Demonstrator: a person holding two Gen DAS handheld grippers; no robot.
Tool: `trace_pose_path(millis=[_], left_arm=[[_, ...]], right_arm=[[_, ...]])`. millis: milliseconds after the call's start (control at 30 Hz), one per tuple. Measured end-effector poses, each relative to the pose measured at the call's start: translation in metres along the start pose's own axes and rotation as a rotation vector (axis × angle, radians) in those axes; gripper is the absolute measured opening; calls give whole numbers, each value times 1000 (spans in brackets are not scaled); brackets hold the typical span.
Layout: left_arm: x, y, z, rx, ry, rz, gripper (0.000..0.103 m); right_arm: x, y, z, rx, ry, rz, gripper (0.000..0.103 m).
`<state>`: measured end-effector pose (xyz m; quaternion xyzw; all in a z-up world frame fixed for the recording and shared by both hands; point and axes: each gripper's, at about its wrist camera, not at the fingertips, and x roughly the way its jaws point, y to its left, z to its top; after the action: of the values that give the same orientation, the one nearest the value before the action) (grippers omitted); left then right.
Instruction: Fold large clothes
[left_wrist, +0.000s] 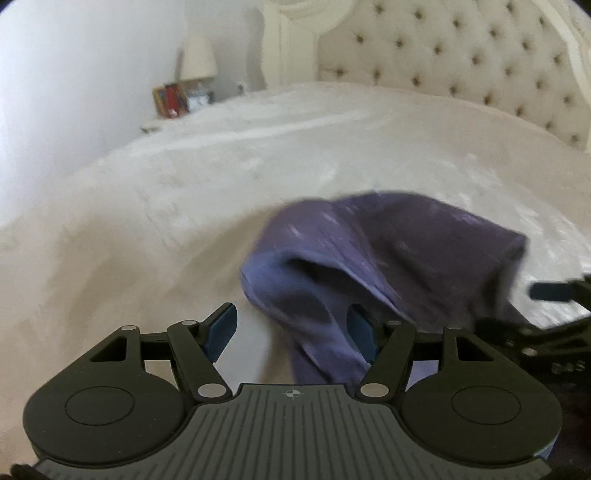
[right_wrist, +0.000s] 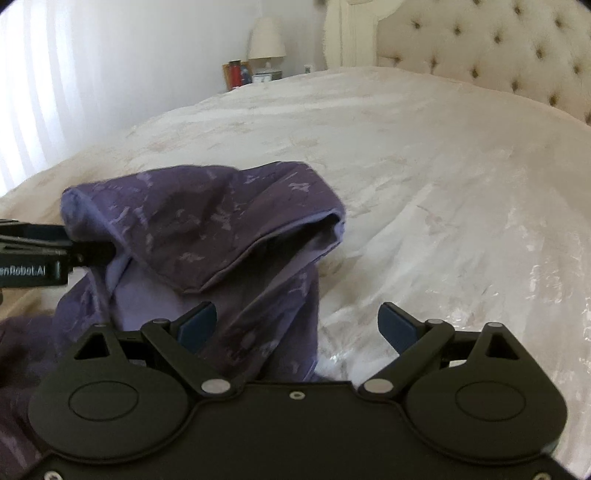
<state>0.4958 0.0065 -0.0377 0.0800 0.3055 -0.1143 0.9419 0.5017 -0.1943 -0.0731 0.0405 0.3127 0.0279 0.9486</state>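
A purple patterned garment (right_wrist: 207, 229) lies bunched in a raised heap on the white bed (right_wrist: 424, 177), with a hemmed opening facing right. In the left wrist view the garment (left_wrist: 388, 251) is blurred, and a strip of it runs down between the pads of my left gripper (left_wrist: 291, 332). That strip sits close to the right pad with a clear gap to the left pad, so the jaws stand open. My right gripper (right_wrist: 297, 325) is wide open over the garment's right edge, its left pad above cloth and its right pad above bare bedspread. The left gripper (right_wrist: 88, 251) touches the heap's left side.
A tufted cream headboard (right_wrist: 498, 44) stands at the far end of the bed. A nightstand with a lamp (right_wrist: 266, 40), a red bottle (right_wrist: 233, 74) and small items is at the back left. White curtains (right_wrist: 33, 92) hang on the left. The bedspread stretches wide to the right.
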Motion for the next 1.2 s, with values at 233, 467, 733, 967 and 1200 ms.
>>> trace_pose_path(millis=[233,467,733,967,1200], left_arm=[[-10,29,11,-49,-66,70,64],[2,51,-17,-119,15,81,67],[14,47,-33,-49,91,66,69],[-44,65,-26,-84,34,-55,69],[-65,39,0,-118,-101,-99,70]], right_arm=[[-11,-44,15,168,-103,-54,94],[3,-84,3,311,-25,-46,94],[28,-76,-13,238,50,-74,95],[-16,-85,-11,191,-11,40,94],[-42,-67,3,170,-101,144,94]])
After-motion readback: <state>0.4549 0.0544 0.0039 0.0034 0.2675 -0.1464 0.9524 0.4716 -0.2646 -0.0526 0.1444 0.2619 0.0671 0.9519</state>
